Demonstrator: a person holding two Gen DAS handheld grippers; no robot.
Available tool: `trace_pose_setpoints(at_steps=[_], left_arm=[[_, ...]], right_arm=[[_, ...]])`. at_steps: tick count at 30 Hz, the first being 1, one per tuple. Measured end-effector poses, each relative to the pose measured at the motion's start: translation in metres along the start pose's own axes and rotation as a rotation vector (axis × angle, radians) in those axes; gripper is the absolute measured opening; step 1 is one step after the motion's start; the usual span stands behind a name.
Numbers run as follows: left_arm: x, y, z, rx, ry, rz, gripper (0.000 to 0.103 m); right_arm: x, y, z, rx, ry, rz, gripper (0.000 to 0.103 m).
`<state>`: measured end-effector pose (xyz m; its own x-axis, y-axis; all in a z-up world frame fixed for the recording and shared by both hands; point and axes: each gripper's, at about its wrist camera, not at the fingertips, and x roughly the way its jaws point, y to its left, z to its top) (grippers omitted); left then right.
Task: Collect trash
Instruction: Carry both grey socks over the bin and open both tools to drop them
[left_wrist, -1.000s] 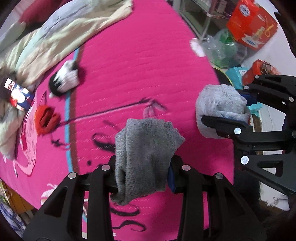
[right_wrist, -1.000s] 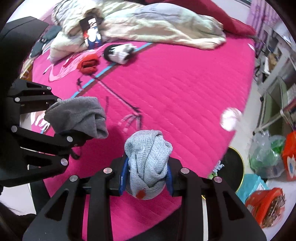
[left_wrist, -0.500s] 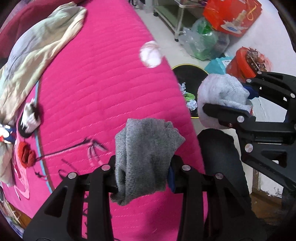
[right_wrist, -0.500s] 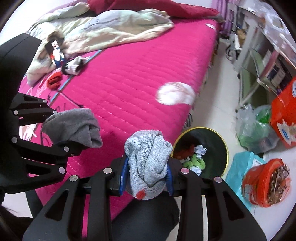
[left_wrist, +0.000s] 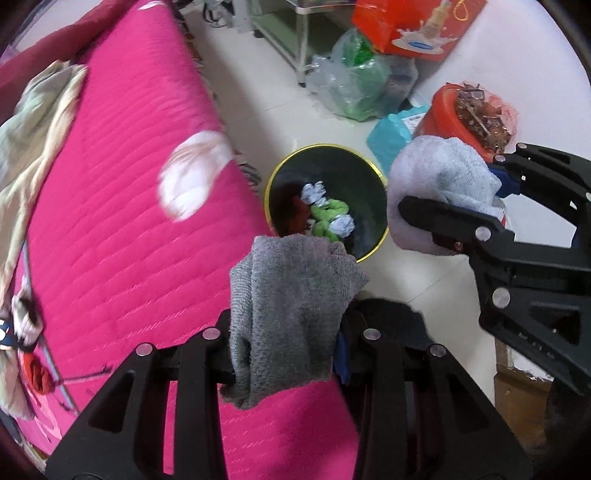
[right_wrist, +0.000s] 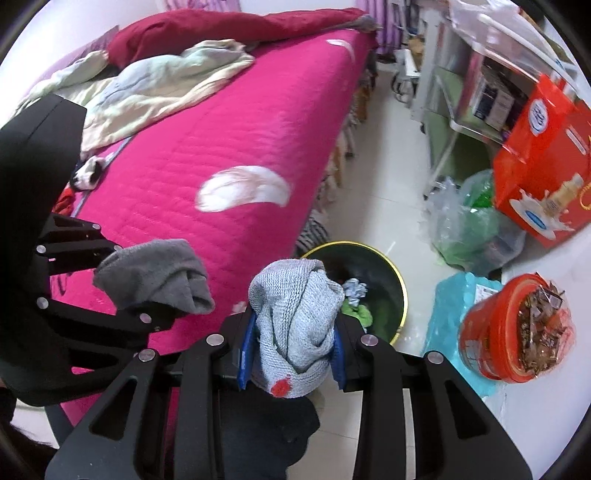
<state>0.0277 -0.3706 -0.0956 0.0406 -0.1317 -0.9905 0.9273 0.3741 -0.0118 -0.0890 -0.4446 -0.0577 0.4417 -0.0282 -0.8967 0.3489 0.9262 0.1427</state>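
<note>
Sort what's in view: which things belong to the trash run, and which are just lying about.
In the job:
dark grey sock in left tool
light grey sock in right tool
bin

Lying about:
blanket
orange bucket
red box
plastic bag

This is a bedroom in a lived-in home. A bed (right_wrist: 229, 147) with a bright pink quilted cover fills most of the room, with a rumpled pale blanket (right_wrist: 147, 92) and a dark red pillow (right_wrist: 221, 29) at its far end. Beside the bed, on a pale tiled floor (right_wrist: 388, 184), stands a round bin (left_wrist: 327, 199) with a yellow rim, holding crumpled scraps. Near it lie household odds and ends: a clear plastic bag (right_wrist: 469, 229) of green stuff, an orange gift carton (right_wrist: 546, 162), a red tub (right_wrist: 513, 328), and a cluttered shelf rack (right_wrist: 480, 81) against the wall.
</note>
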Motion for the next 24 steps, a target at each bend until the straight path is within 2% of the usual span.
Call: trace_pose_setpoints(at_steps=[5,6,8,9,10,14,17,19,20,21,24], left_arm=[[0.021,-0.014,0.025,0.011,0.020,-0.027,0.035],[0.026,-0.017,0.031,0.013,0.024,-0.034,0.038],[0.032,-0.022,0.039,0.027,0.034,-0.038,0.063],[0.035,-0.023,0.043,0.030,0.042,-0.029,0.090],[0.035,-0.024,0.047,0.030,0.019,-0.013,0.093],[0.031,-0.020,0.049,0.043,0.007,-0.013,0.093],[0.031,-0.013,0.049,0.040,0.001,0.026,0.093],[0.033,-0.007,0.049,0.025,0.013,0.028,0.093],[0.033,-0.005,0.048,0.022,0.011,0.034,0.093],[0.032,-0.002,0.047,0.022,0.009,0.039,0.093],[0.032,0.005,0.042,0.015,0.014,0.039,0.093]], right_arm=[[0.004,-0.024,0.001,0.028,0.008,-0.015,0.030],[0.006,-0.028,0.001,0.031,0.011,-0.022,0.030],[0.009,-0.036,0.003,0.040,0.016,-0.028,0.031],[0.012,-0.040,0.004,0.044,0.020,-0.035,0.031],[0.014,-0.044,0.005,0.047,0.023,-0.044,0.031],[0.025,-0.054,0.011,0.056,0.035,-0.061,0.031],[0.034,-0.056,0.017,0.053,0.044,-0.065,0.031],[0.041,-0.056,0.020,0.049,0.058,-0.073,0.035],[0.047,-0.056,0.021,0.047,0.072,-0.081,0.044],[0.052,-0.055,0.022,0.040,0.088,-0.094,0.058],[0.065,-0.052,0.024,0.025,0.105,-0.129,0.065]])
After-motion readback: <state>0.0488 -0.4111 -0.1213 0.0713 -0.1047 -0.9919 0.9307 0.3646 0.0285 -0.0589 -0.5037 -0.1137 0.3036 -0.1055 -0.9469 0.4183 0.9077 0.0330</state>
